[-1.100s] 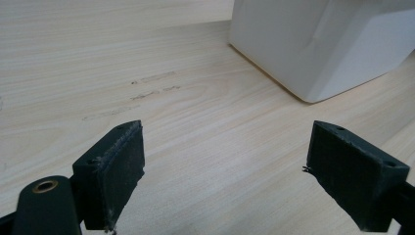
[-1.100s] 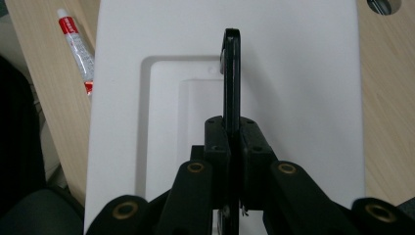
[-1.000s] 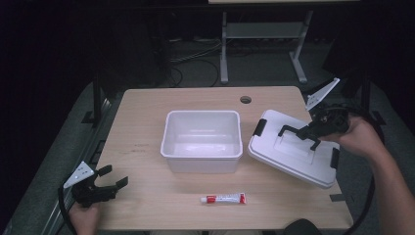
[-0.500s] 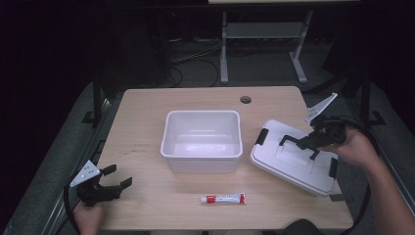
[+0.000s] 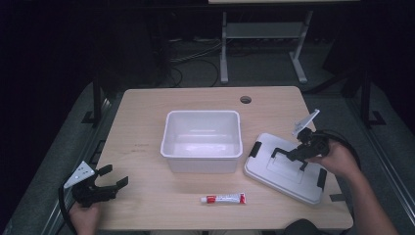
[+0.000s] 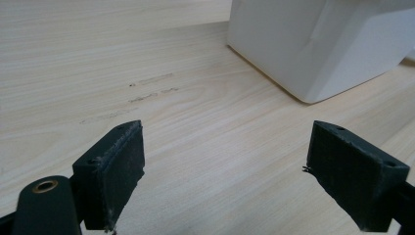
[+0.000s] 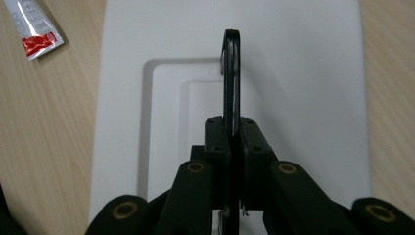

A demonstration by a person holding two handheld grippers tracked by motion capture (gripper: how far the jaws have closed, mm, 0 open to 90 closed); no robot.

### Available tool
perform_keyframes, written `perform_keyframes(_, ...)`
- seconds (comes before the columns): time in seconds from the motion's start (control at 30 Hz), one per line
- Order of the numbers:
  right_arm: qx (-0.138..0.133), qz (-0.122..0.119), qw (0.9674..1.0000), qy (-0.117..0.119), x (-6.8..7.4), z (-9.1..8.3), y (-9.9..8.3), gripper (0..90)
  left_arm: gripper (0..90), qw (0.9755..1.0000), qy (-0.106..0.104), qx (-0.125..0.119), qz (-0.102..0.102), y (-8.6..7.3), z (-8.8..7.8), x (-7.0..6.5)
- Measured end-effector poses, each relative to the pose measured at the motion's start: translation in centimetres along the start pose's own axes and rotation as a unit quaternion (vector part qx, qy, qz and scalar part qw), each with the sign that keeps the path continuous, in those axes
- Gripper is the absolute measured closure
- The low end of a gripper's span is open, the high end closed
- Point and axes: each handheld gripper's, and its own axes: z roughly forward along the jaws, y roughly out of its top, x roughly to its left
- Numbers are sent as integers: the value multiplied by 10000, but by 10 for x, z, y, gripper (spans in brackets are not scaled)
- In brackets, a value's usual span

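Wood table (image 5: 147, 122): R gripper (image 7: 234, 128) jaws clamped on lid handle (image 7: 231, 73); L gripper (image 6: 225, 171) jaws wide apart, empty.

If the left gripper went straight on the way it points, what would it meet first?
Probably the white bin: the open left gripper has bare table ahead, then the bin's near corner, slightly to one side.

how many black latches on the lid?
2 visible: one latch on the lid's end nearest the white bin, one latch on the opposite end by the person's right hand. The black handle isn't counted.
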Motion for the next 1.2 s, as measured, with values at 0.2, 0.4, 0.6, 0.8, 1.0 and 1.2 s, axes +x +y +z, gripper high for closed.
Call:
perform_keyframes(0.2, -41, 37, 10000, 32, -1, 3, 0, 839, 134, 10000, -20, 33, 26, 0, 1, -1)
perform_keyframes(0.4, -197, 70, 9998, 26, 1, 1, -2, 785, 134, 10000, -20, 24, 15, 0, 1, -1)
perform_keyframes(0.6, -291, 132, 9994, -106, 5, -5, -3, 671, 134, 10000, -16, 41, 22, 0, 1, -1)
perform_keyframes(0.8, -366, 70, 9991, -208, 10, -13, 1, 610, 134, 10000, -15, 36, 7, 0, 1, -1)
perform_keyframes(1.0, -448, 16, 9984, -332, 14, -20, 4, 596, 134, 10000, -11, 33, 0, 0, 1, -1)
perform_keyframes(1.2, -569, -122, 9977, -357, 24, -28, 6, 592, 134, 10000, -17, 35, -4, 0, 1, -1)
